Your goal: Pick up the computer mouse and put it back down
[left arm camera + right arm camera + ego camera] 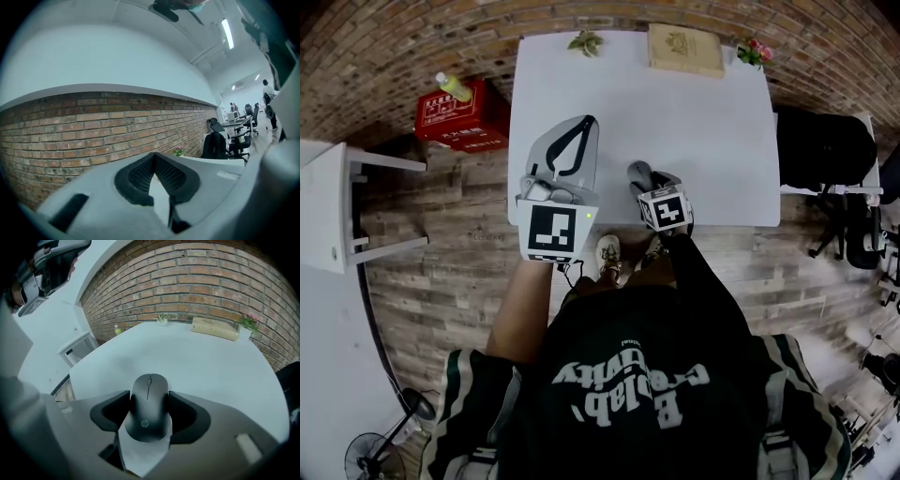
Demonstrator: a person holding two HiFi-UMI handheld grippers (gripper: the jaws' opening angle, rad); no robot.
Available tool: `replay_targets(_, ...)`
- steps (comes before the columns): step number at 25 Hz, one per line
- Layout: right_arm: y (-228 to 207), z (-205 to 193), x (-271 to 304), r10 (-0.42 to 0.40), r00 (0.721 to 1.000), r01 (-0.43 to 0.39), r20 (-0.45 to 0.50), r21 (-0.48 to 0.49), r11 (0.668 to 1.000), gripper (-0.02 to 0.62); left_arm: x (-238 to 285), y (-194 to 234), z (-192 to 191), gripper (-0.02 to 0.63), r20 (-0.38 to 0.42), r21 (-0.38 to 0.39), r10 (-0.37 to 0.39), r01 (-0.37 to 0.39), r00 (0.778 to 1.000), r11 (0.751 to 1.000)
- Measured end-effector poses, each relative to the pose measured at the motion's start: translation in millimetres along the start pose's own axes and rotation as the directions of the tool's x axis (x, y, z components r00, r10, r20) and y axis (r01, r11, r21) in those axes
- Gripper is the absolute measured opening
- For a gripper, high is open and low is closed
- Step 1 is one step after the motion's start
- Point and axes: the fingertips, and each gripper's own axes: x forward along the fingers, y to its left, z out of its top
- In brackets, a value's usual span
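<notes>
A black computer mouse [149, 406] sits between the dark pads of my right gripper [149, 394], which is shut on its two sides. The gripper tilts down over the near edge of the white table [201, 357]; whether the mouse touches the top I cannot tell. In the head view the mouse [638, 173] shows just ahead of the right gripper [641, 178], near the table's front edge. My left gripper [587, 124] hovers over the table's near left part. It points level at the brick wall, its tips [154, 157] meeting with nothing between them.
Along the far edge of the table [703, 122] stand a small green plant [586, 42], a tan box [685, 49] and pink flowers [753, 52]. A red crate [459, 117] and a white stand [337, 206] are on the floor at left, a black chair [825, 150] at right.
</notes>
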Motion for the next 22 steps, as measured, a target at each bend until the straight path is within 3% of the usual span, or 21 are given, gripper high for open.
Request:
replay_targets(6, -2.3, 2.1, -3.1, -0.014, 1.000, 0.014, 0.009, -0.003, 1.000, 0.278, 1.7, 3.9, -4.1, 0.005, -0.022, -0.014, 0.020, -0.020, 1.000, 1.000)
replay_targets(14, -7.6, 34.0, -29.6, -0.034, 0.990, 0.034, 0.134, -0.001, 0.999, 0.278, -2.0, 9.4, 2.2, 0.005, -0.012, -0.023, 0.039, -0.039, 0.999, 0.999)
replay_targets(18, -13.7, 71.8, -56.5, -0.058, 0.967, 0.062, 0.246, -0.007, 0.998, 0.275, -0.6, 12.1, 7.7, 0.005, -0.003, -0.033, 0.036, -0.036, 0.999, 0.999)
replay_targets(22, -15.0, 116.1, -93.6, -0.073, 0.924, 0.089, 0.376, -0.024, 0.996, 0.272, -0.1, 14.2, 14.5, 0.005, 0.006, -0.038, 0.039, -0.038, 0.999, 0.999)
